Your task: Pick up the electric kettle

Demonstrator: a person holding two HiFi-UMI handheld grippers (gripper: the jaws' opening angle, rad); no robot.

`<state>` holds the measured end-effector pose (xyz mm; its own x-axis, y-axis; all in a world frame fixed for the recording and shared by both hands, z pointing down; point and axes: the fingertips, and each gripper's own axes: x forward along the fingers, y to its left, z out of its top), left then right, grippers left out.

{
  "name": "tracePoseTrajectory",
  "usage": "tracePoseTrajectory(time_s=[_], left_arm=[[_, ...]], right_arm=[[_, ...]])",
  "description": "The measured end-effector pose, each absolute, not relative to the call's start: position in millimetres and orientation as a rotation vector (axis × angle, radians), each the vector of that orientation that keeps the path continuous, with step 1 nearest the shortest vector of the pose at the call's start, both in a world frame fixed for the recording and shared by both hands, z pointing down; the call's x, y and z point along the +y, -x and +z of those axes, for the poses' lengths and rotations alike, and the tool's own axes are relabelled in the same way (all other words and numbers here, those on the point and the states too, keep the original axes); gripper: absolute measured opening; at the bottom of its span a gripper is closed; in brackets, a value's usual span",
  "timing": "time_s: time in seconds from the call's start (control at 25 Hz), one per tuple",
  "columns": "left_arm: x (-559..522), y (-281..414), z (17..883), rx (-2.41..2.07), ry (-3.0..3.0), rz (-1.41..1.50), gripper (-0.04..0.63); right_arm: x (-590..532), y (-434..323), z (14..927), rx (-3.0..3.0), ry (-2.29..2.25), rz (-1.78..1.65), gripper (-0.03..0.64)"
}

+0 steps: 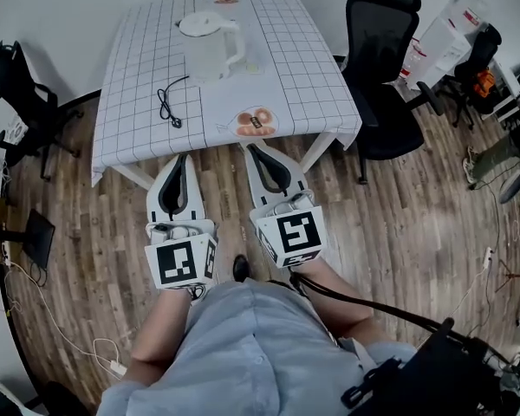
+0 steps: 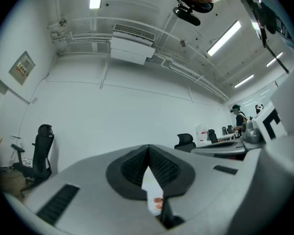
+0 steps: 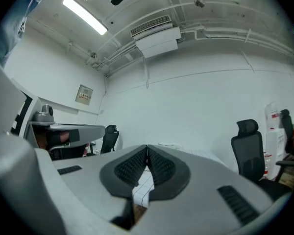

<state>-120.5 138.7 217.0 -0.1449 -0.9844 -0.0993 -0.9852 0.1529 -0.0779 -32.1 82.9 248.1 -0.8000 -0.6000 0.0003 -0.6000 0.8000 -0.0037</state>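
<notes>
You stand on a big brown wood floor (image 1: 399, 232). In front of you is a long table (image 1: 303, 68) with a white cloth on it, and the cloth has thin dark lines that make squares. A black chair (image 1: 383, 68) stands just beside the table on the right. Another black chair (image 1: 26, 102) stands on the left, a bit away from the table.

You hold your two grippers side by side, pointing at the near edge of the table. Your left gripper (image 1: 184, 156) has its tips at the edge of the cloth. Its jaws are pressed together at the tips, and there is nothing in them. Your right gripper (image 1: 250, 146) is just beside it, and its tips also reach the near edge. Its jaws are closed tight too, and it has hold of nothing.

The electric kettle (image 1: 210, 48) is white. It stands upright on the far half of the table, near the middle, with its handle on the right side. It is well apart from both grippers.

A thin black cable (image 1: 168, 104) lies in loops on the cloth, nearer to you than the kettle and to its left. A small brown picture (image 1: 255, 121) is on the cloth close to the near edge, just past your right gripper.
</notes>
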Motion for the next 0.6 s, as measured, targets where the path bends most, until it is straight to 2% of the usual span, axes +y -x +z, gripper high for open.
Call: tracePoseTrajectory(time_s=[0.6], left_arm=[[33.6, 169.4, 233.9, 2.299, 2.037, -0.026, 0.000]], right_arm=[[-25.9, 69.1, 257.2, 2.982, 1.089, -0.049, 0.002]])
